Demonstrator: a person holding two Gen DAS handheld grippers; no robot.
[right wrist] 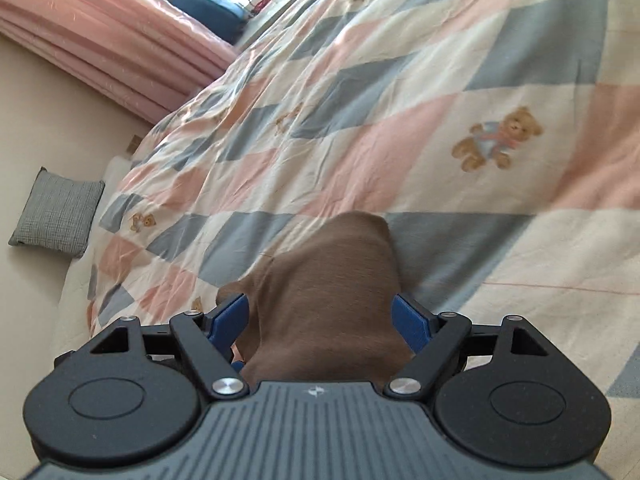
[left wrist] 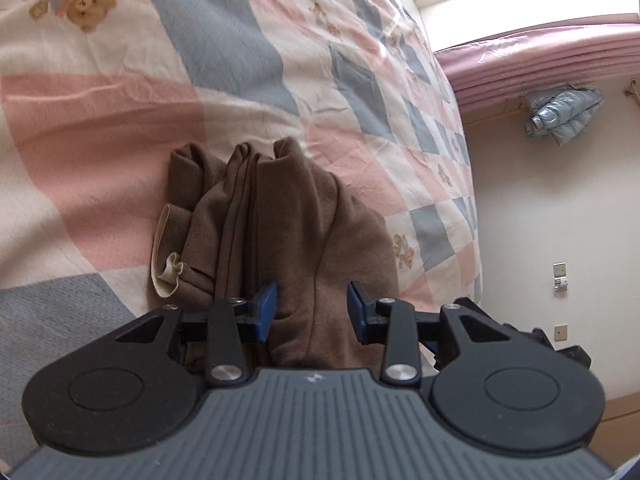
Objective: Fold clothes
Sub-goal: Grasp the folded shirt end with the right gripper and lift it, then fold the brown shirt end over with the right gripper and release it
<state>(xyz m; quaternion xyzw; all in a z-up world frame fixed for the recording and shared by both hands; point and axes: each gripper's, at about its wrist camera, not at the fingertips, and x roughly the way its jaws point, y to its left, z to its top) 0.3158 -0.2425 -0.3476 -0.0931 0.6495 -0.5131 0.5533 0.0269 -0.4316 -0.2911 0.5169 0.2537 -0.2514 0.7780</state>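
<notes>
On the checked bedspread (left wrist: 120, 120) lies the brown garment (left wrist: 288, 216), bunched between both claws: the left gripper (left wrist: 312, 304) pinches a fold; the right gripper (right wrist: 320, 320) stands wide, cloth loose between.

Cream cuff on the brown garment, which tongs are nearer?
Left. The left tongs grip the brown garment just beside the cream cuff; the right tongs' view shows no cuff.

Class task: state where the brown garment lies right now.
The brown garment lies bunched on the checked quilt, between the left gripper's fingers in its view.
</notes>
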